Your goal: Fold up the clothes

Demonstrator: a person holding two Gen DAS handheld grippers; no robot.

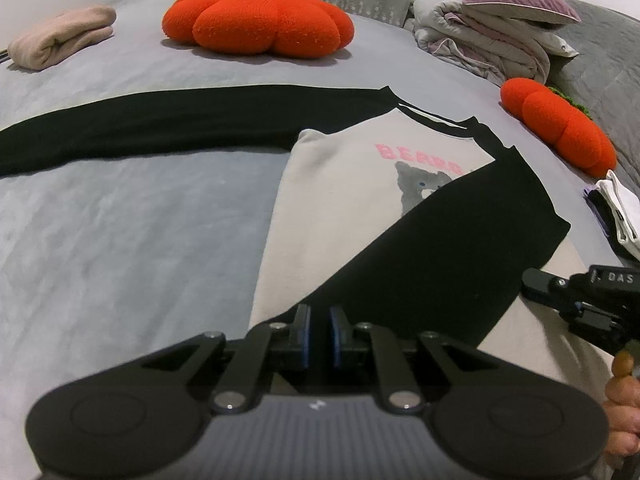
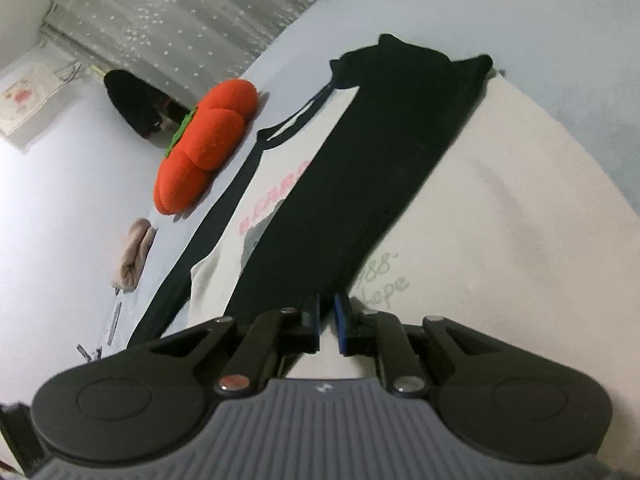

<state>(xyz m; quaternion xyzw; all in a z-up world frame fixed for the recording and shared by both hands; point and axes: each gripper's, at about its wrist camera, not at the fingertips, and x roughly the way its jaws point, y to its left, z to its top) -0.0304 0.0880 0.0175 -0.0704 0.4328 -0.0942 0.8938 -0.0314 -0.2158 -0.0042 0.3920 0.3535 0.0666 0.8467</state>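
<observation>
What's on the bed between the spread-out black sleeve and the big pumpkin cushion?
Nothing: in the left wrist view, only bare grey bedsheet lies between the black sleeve and the pumpkin cushion.

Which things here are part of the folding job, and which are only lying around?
For the job: raglan shirt, its folded-in black sleeve, left tongs, right tongs.

Lying about: big pumpkin cushion, small pumpkin cushion, pink folded cloth, bedding pile.

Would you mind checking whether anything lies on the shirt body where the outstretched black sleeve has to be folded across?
Only the shirt's own other black sleeve, already folded diagonally across the cream shirt body. The outstretched sleeve lies flat on the bedsheet; the large pumpkin cushion sits beyond it, clear of the fold path.
</observation>
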